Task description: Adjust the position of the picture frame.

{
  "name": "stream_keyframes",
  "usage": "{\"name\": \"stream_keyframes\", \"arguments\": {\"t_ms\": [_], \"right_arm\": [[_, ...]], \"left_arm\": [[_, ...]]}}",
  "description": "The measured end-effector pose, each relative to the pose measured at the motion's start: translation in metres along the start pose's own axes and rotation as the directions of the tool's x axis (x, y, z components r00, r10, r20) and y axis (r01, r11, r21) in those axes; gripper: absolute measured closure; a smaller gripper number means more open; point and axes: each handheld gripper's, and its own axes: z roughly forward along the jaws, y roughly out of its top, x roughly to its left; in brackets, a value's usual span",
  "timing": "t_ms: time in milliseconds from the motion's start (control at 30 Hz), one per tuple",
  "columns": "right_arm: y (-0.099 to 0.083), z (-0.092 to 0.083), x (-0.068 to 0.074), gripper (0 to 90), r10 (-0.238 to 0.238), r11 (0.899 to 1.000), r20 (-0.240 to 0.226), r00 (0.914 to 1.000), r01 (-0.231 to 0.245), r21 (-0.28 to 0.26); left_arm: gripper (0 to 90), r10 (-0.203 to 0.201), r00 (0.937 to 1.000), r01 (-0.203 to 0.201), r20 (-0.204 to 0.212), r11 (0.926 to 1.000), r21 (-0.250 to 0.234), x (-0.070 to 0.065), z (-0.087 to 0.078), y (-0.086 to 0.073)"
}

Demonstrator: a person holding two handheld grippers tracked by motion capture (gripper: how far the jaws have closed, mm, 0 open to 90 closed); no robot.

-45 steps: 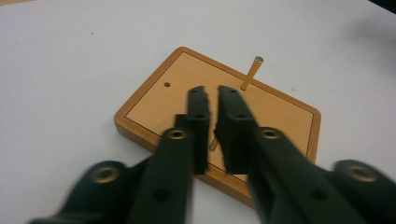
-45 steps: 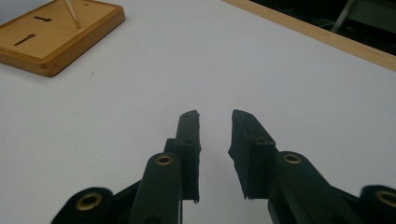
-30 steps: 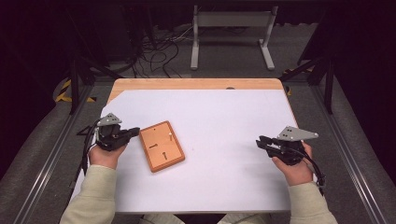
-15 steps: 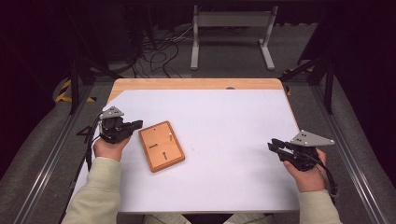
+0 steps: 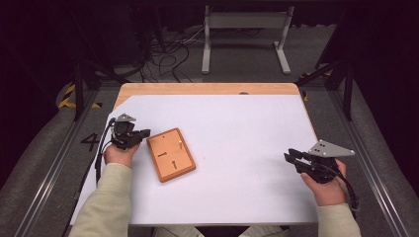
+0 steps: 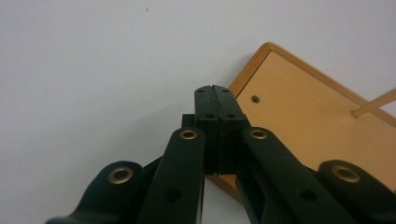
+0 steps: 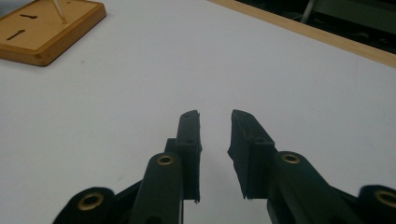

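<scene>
The left hand-held gripper (image 5: 144, 133) sits at the wooden board's (image 5: 171, 155) left far corner, its jaws pressed flat together with nothing between them. In the left gripper view (image 6: 215, 89) the closed tips lie over the board (image 6: 299, 126) right at that rounded corner; whether they touch the wood I cannot tell. The right hand-held gripper (image 5: 290, 156) is well apart from the board, far off to its right near the table's (image 5: 257, 123) right edge, jaws a narrow way apart and empty. In the right gripper view (image 7: 215, 116) its tips point across bare white surface with the board (image 7: 44, 32) far off to the upper left.

The board lies on the left half of the white-covered table, turned at an angle so its long sides run away and to the left. It is a flat rectangle of orange-brown wood with rounded corners and a slightly raised, lighter rim. Its face carries dark keyhole-shaped slots (image 5: 162, 154), a small round hole (image 6: 255, 99) near the corner by the left hand-held gripper, and a thin pale peg (image 6: 375, 103) standing up from it near the far side.
</scene>
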Motion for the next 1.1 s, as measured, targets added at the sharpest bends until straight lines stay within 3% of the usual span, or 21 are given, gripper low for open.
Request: {"name": "stream_keyframes", "arguments": {"t_ms": [300, 533, 633, 800, 900, 1100], "right_arm": [[-0.007, -0.008, 0.000, 72.5, 0.013, 1.000, 0.011, 0.9999, -0.013, 0.008], [-0.010, -0.011, -0.001, 72.4, 0.018, 1.000, 0.016, 0.9997, -0.018, 0.008], [-0.010, -0.011, -0.001, 72.3, 0.019, 1.000, 0.016, 0.9997, -0.019, 0.006], [-0.009, -0.009, -0.001, 72.2, 0.017, 1.000, 0.011, 0.9998, -0.017, 0.008], [-0.007, -0.007, 0.000, 71.9, 0.012, 1.000, 0.003, 0.9999, -0.012, 0.006], [-0.002, -0.001, -0.002, 71.4, 0.008, 1.000, -0.008, 0.9999, -0.008, -0.003]], "left_arm": [[89.8, -0.042, 0.9991, 0.042, -0.001, 0.9990, 0.016, 0.012, 0.015, -0.002], [89.8, -0.098, 0.9944, 0.096, 0.040, 0.9946, 0.038, 0.023, 0.020, -0.004], [89.9, -0.098, 0.9937, 0.095, 0.055, 0.9945, 0.043, 0.025, 0.018, -0.004], [90.0, -0.070, 0.9948, 0.064, 0.074, 0.9947, 0.081, 0.023, 0.017, -0.005], [90.0, -0.037, 0.9948, 0.023, 0.095, 0.9891, 0.145, 0.017, 0.017, -0.007], [90.0, 0.006, 0.9913, -0.032, 0.131, 0.9805, 0.194, 0.006, 0.011, -0.012]]}}
